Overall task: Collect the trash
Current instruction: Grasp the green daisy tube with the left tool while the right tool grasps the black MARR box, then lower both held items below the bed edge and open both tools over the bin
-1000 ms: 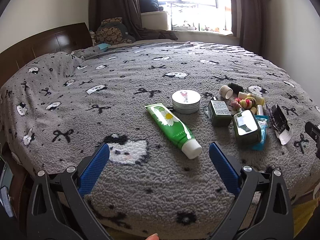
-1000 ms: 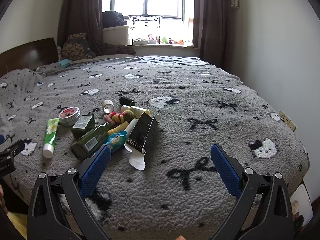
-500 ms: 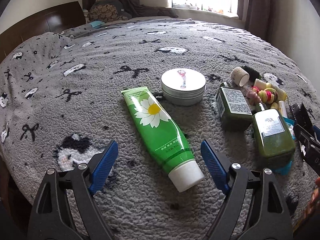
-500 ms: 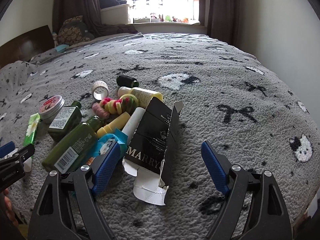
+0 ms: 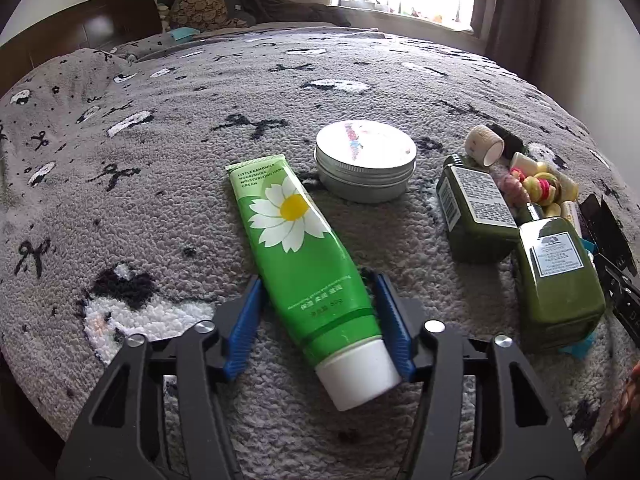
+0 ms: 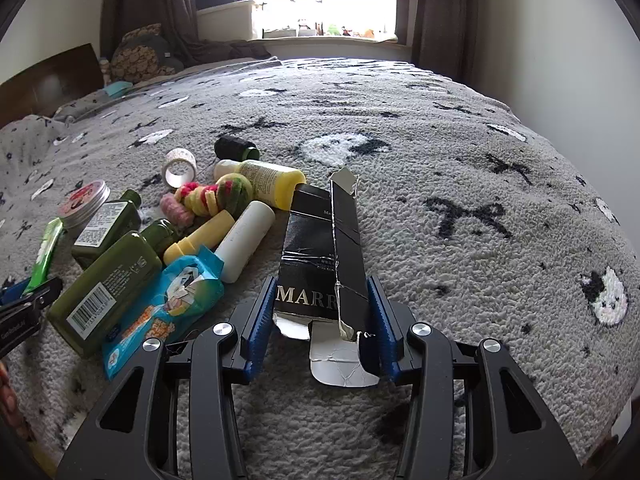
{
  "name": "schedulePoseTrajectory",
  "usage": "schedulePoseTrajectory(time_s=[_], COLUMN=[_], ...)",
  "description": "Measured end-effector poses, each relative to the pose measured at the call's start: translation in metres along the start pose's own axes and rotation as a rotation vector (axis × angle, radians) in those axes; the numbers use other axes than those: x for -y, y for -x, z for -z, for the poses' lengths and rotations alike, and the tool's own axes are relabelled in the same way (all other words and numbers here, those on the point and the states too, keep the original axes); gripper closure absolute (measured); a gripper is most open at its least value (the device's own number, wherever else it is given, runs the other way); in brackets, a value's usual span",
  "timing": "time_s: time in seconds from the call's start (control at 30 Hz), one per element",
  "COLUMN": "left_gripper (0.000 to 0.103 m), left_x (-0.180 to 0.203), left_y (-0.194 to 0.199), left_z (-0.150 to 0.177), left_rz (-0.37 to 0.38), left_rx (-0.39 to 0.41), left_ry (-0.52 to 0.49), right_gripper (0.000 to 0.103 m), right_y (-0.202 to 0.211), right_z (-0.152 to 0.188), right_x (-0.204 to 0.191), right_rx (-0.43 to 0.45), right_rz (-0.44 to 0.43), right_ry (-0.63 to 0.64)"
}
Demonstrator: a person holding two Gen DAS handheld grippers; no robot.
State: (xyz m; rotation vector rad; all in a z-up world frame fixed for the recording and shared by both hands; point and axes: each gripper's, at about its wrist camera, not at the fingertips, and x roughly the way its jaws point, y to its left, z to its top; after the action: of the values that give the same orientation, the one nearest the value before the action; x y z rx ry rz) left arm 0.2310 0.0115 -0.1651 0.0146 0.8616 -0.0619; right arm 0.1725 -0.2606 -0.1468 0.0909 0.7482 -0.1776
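A green cream tube [image 5: 304, 256] with a daisy print and white cap lies on the grey bed cover. My left gripper [image 5: 318, 320] has closed around its cap end, with both blue pads against the tube. A torn black cardboard box [image 6: 320, 260] marked "MARR" lies flat on the bed. My right gripper [image 6: 320, 320] has closed on its near end, pads touching both sides. A blue snack wrapper [image 6: 168, 296] lies left of the box, partly under a green bottle [image 6: 104, 284].
A round metal tin [image 5: 364, 162], two green bottles [image 5: 472, 208] [image 5: 560, 268], a tape roll [image 5: 484, 146], a yellow bottle [image 6: 264, 178], white and yellow tubes [image 6: 244, 244] and a colourful knitted toy [image 6: 212, 198] lie clustered together. A wooden headboard [image 5: 72, 28] stands at far left.
Both grippers moved forward and down to the bed and narrowed their jaws: the left onto the green tube, the right onto the black box.
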Motion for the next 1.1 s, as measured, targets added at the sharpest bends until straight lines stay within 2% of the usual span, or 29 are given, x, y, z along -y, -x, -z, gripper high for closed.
schedulePoseTrajectory(time_s=[0.03,0.17,0.33,0.57,0.7,0.9,1.0,1.1], left_gripper=[0.059,0.063,0.063,0.064,0.064,0.064,0.064,0.064], left_x=[0.001,0.002,0.002,0.001,0.007,0.025,0.036,0.043], left_y=[0.001,0.007,0.023,0.055,0.093,0.163,0.188,0.205], left_z=[0.0,0.004,0.017,0.048,0.057,0.063,0.073,0.088], left_rz=[0.001,0.003,0.016,0.058,0.051,0.092,0.084,0.122], left_rx=[0.001,0.007,0.014,0.021,0.085,0.204,0.236,0.241], left_ry=[-0.003,-0.009,-0.023,-0.025,-0.043,-0.096,-0.134,-0.15], right_gripper=[0.057,0.057,0.057,0.057,0.057,0.057,0.057,0.057], right_y=[0.003,0.019,0.04,0.078,0.11,0.165,0.193,0.213], right_z=[0.0,0.0,0.003,0.024,0.032,0.041,0.05,0.06], right_x=[0.001,0.005,0.008,0.013,0.016,0.023,0.023,0.028], right_rx=[0.007,0.039,0.061,0.07,0.114,0.196,0.233,0.247], right_rz=[-0.002,-0.003,-0.002,-0.022,-0.015,-0.068,-0.088,-0.093], right_ry=[0.0,-0.009,0.007,0.017,0.031,0.043,0.062,0.062])
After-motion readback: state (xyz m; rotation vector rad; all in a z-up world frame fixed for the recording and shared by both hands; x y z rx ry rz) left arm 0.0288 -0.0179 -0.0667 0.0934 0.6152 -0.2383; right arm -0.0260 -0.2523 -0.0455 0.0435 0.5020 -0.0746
